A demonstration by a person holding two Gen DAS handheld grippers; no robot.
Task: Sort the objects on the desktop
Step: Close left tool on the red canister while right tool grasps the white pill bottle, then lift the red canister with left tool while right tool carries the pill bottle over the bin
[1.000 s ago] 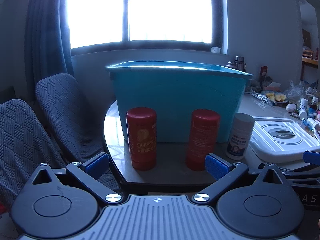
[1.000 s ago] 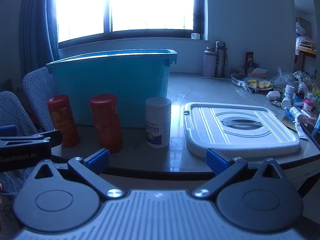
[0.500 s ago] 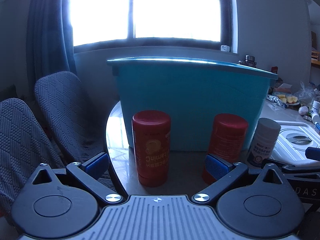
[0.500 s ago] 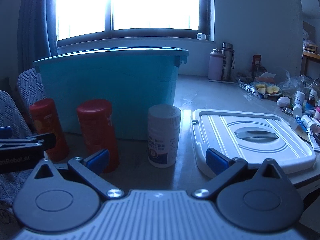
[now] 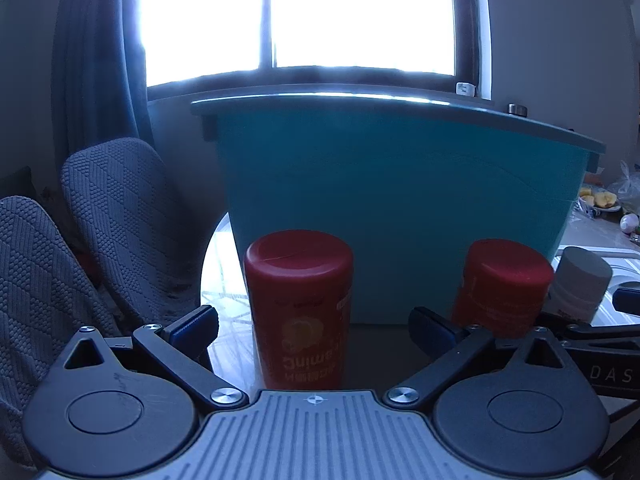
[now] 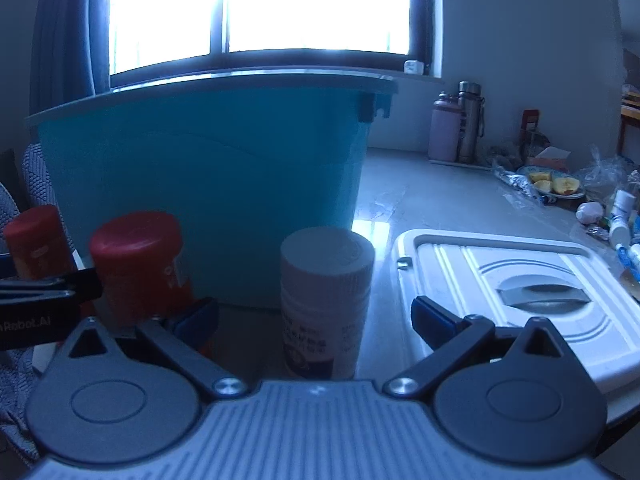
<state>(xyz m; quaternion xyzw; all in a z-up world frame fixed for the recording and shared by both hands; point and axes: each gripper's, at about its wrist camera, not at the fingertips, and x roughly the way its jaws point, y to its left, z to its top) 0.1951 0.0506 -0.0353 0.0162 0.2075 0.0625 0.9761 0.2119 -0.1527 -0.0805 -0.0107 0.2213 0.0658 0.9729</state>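
Left hand-held gripper (image 5: pixel 314 322): jaws wide apart, holding nothing, straddling the left red canister (image 5: pixel 299 304) without touching it; the canister stands between the blue pads.

Right hand-held gripper (image 6: pixel 315 320): jaws spread apart and empty, lined up on the white pill bottle (image 6: pixel 326 304), which stands between its pads with a gap on each side.

Task things: the two red canisters and the white bottle stand upright in a row on the table (image 6: pixel 404 188), just in front of the teal storage bin (image 5: pixel 400 208). The middle red canister (image 6: pixel 138 264) sits between the two targets, near the inner finger of each tool.

Bin lid (image 6: pixel 516 284): white, lying flat on the table to the right of the bottle; the bin looks uncovered.

Step, as I judge it: both tools are set for a grasp, with closing not yet done.

Risk, tipping: the containers are tall and narrow; a pad meeting one side first could push it over toward the bin wall.

Risk, neighbour: the middle canister is close to both tools and could get knocked as either moves.

Risk, grip: smooth round sides may slip if clamped off-centre or too high on the cap.

Risk, clearance: the bin rim is tall, so a low lift could strike it.
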